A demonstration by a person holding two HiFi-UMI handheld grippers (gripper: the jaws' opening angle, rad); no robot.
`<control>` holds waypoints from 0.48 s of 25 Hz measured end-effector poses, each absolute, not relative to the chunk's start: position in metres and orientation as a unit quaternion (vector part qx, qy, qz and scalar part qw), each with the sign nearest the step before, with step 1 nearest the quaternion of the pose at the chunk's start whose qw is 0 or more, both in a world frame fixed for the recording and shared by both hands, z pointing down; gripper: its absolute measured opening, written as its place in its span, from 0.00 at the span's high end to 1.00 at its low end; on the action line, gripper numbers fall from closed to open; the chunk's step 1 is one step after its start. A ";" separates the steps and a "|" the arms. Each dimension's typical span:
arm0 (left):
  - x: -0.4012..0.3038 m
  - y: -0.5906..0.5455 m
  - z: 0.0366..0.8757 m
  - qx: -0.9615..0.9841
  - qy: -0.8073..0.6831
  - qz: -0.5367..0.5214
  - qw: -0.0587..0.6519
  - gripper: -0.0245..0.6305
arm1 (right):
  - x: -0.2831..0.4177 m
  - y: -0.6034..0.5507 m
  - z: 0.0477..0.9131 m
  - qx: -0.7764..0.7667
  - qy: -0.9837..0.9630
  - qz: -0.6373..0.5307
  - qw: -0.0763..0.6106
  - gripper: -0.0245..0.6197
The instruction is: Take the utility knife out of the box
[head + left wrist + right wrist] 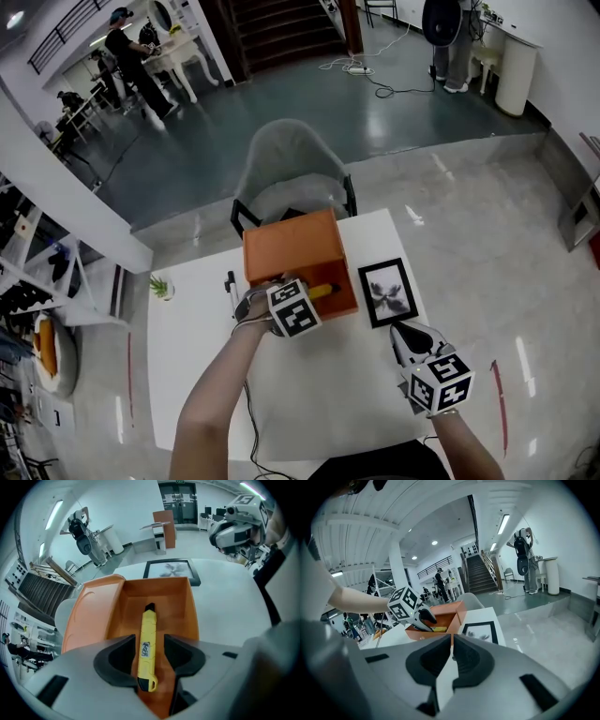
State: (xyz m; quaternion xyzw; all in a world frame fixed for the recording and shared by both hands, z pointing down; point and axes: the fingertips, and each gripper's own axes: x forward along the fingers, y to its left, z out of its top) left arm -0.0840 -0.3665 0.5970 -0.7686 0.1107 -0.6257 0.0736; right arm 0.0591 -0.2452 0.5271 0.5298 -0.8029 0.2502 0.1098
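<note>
Head view first: the orange box [342, 272] sits open at the far edge of the white bench [309, 384], lid tipped back toward the grey chair [291, 169], and the left claw [291, 286] is down at the box's near rim. The yellow utility knife [322, 292] peeks out just beside it, inside the box. The right claw [403, 336] hangs over the bench on the near right, just short of the black picture frame [388, 292] that lies flat next to the box. A small plant [160, 286] stands at the bench's left edge. Over to the left gripper view: the knife [146, 644] lies lengthwise in the box, black tip pointing away, and the claw's two jaws are parted, one on each side of its handle. A sliver of orange shows on the right side, so there is no firm squeeze that I can see. Now the right gripper view: this claw [451, 638] has its jaw tips pressed together with nothing between them, looking across the bench at the box and the frame.
</note>
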 end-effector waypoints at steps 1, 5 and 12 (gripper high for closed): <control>-0.083 -0.366 0.600 -0.766 0.104 -0.630 0.072 0.67 | 0.060 -0.245 0.528 0.530 -0.802 0.252 0.110 0.96; -0.084 -0.365 0.610 -0.755 0.088 -0.647 0.067 0.67 | 0.062 -0.246 0.530 0.531 -0.800 0.256 0.109 0.96; -0.082 -0.366 0.616 -0.753 0.074 -0.653 0.048 0.68 | 0.066 -0.245 0.536 0.528 -0.799 0.264 0.112 0.96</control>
